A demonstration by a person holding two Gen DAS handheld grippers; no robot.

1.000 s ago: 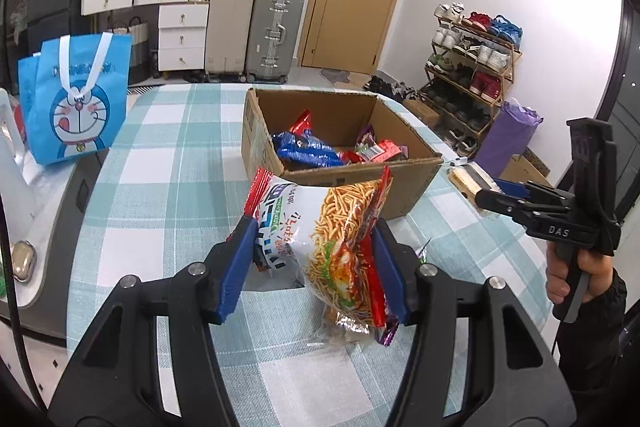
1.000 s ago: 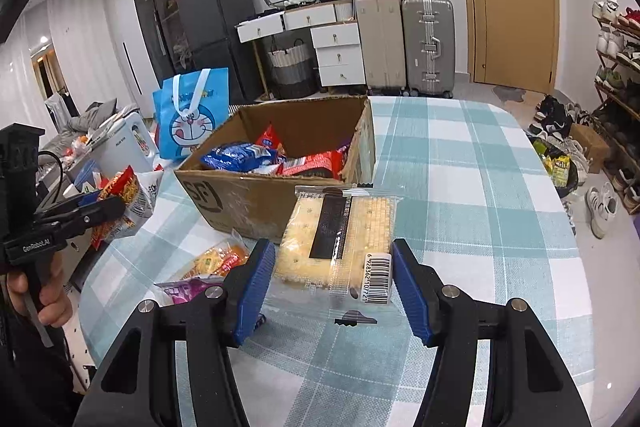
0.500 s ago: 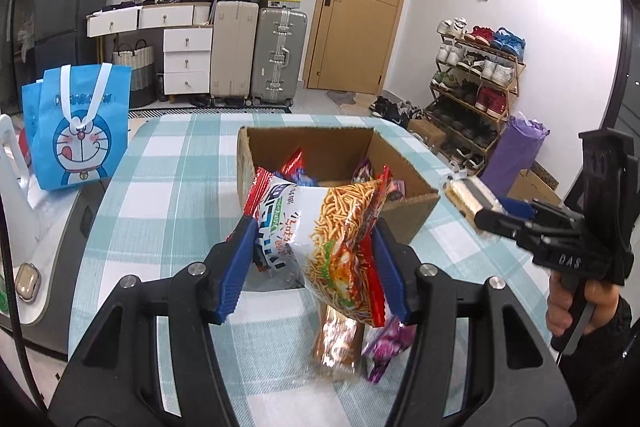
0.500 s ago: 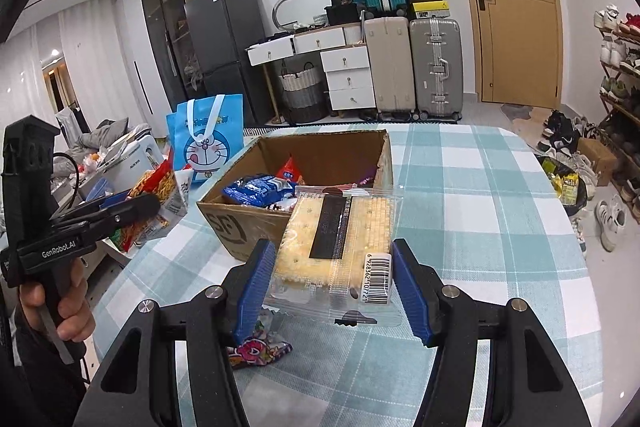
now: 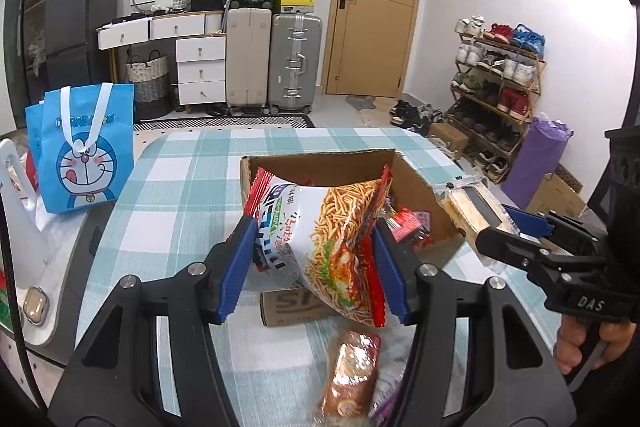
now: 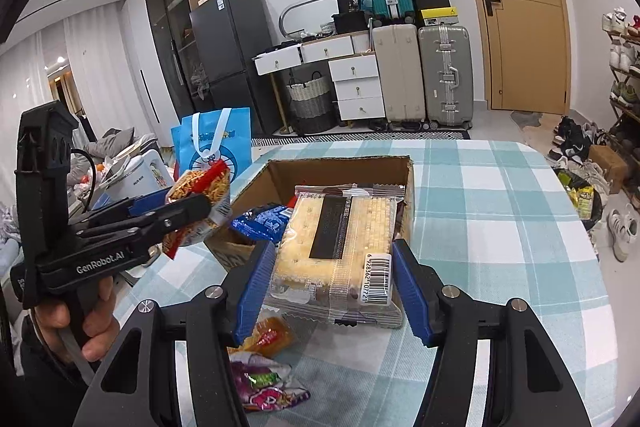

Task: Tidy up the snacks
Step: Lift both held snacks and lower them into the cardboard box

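1. My left gripper is clamped on the noodle-snack bag. The bag hangs tilted between the blue pads, its long axis running top-left to bottom-right in the left wrist view.
2. My right gripper is clamped on the clear-wrapped cracker pack, long axis pointing away from me, barcode end nearest.
3. The cardboard box sits on the checked table, straight ahead of and below both loads. It already holds a blue packet and red wrappers.
4. I judge both loads to be at the near rim. The cracker pack overlaps the opening; the left bag is just short of it.
5. Loose snacks lie on the cloth near me, yet to be collected.
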